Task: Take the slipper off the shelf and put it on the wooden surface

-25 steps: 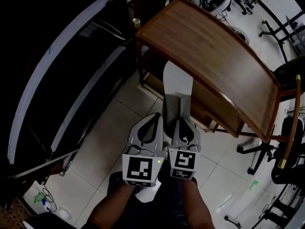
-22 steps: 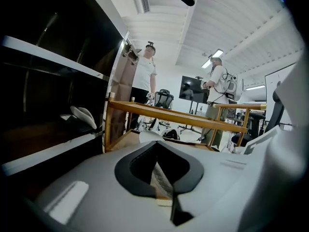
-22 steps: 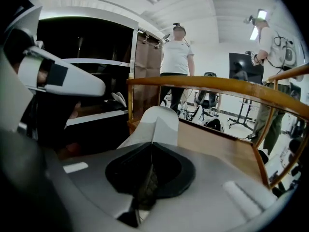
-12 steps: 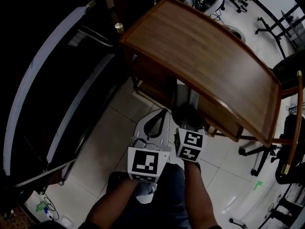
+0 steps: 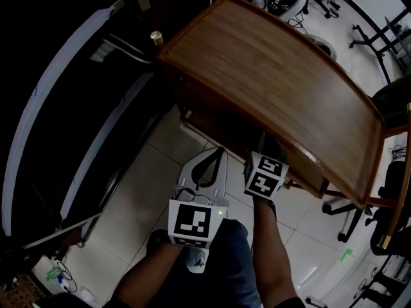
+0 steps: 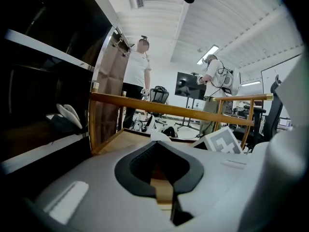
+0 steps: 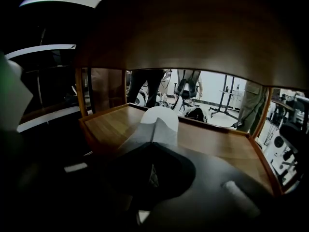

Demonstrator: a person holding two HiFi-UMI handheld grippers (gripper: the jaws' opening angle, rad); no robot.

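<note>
A white and grey slipper (image 7: 157, 123) sticks out ahead of my right gripper (image 7: 150, 164), which is shut on its near end. The slipper hangs low over the wooden lower board (image 7: 217, 140) of a wooden table, under the table top (image 5: 276, 76). In the head view only the right gripper's marker cube (image 5: 264, 176) shows at the table's front edge; its jaws and the slipper are hidden beneath the top. My left gripper (image 5: 218, 153) hovers over the tiled floor to the left, shut and empty. The slipper's white toe (image 6: 159, 137) peeks over it.
A dark shelf unit (image 5: 70, 108) with pale edges stands at the left, and another white slipper (image 6: 67, 114) lies on one of its shelves. Two people (image 6: 137, 76) stand beyond the table. Office chairs and stands (image 5: 385, 191) crowd the right side.
My right gripper has pushed forward and down with the slipper, going in under the table top, so the slipper no longer shows in the head view. The left gripper has shifted only slightly.
</note>
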